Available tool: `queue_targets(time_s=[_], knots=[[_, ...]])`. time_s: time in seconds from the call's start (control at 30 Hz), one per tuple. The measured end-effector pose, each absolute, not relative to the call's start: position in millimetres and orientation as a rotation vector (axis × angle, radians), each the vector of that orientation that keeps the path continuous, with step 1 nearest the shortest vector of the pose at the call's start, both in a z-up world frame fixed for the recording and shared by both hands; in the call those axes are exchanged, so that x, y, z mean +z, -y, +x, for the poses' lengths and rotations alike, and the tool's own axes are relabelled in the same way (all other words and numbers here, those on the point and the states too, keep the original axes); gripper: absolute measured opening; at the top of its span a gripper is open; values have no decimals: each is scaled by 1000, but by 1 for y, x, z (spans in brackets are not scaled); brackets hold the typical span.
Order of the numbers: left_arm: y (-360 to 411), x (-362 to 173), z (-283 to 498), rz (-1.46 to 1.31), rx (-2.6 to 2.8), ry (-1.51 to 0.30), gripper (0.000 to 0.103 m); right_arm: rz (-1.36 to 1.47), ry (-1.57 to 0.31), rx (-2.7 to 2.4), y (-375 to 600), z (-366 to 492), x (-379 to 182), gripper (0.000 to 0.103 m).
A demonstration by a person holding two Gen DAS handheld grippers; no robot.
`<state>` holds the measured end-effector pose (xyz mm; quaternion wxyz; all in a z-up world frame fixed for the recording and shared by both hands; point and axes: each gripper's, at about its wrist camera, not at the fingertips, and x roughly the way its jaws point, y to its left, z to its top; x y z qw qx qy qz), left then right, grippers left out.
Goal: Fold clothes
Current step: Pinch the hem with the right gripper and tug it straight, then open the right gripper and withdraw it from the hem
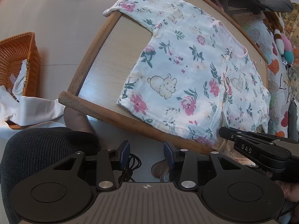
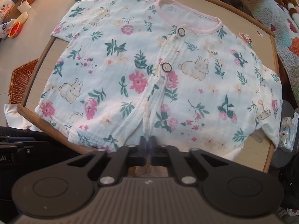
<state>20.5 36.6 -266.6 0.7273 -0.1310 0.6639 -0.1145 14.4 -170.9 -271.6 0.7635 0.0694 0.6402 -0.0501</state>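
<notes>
Soft daylight, strong fisheye edge warp

Small pale-topped desk w/ raised brown wooden rim. White floral bunny-print short-sleeved baby shirt lies flat on it, buttons up, one sleeve over the rim. Small sticker near far corner.

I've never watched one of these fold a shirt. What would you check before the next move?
1. Floral shirt lies flat, front up, on the table: ok.
2. Right claw shut on the shirt's bottom hem: ok.
3. Left claw open, holding nothing: ok.
4. Both buttons fastened: ok.
5. Sleeves fully on the table: not ok, one hangs over the edge.
6. Wicker basket clear of the shirt: ok.
</notes>
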Motion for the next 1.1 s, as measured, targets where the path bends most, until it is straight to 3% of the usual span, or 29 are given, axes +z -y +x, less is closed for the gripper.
queue_targets(time_s=[0.3,0.83,0.93,1.0,1.1], knots=[[-34,-268,21,-288,-260,-1464,43,266,-1311,-78,174,15,-240,1],[-33,-270,23,-267,-248,-1476,43,264,-1358,-37,160,16,-271,6],[-30,-269,22,-257,-250,-1477,43,244,-1366,-7,158,14,-263,13],[-29,-268,23,-252,-246,-1474,43,231,-1366,40,156,11,-255,23],[-28,-265,28,-236,-237,-1470,43,220,-1359,115,156,5,-242,24]])
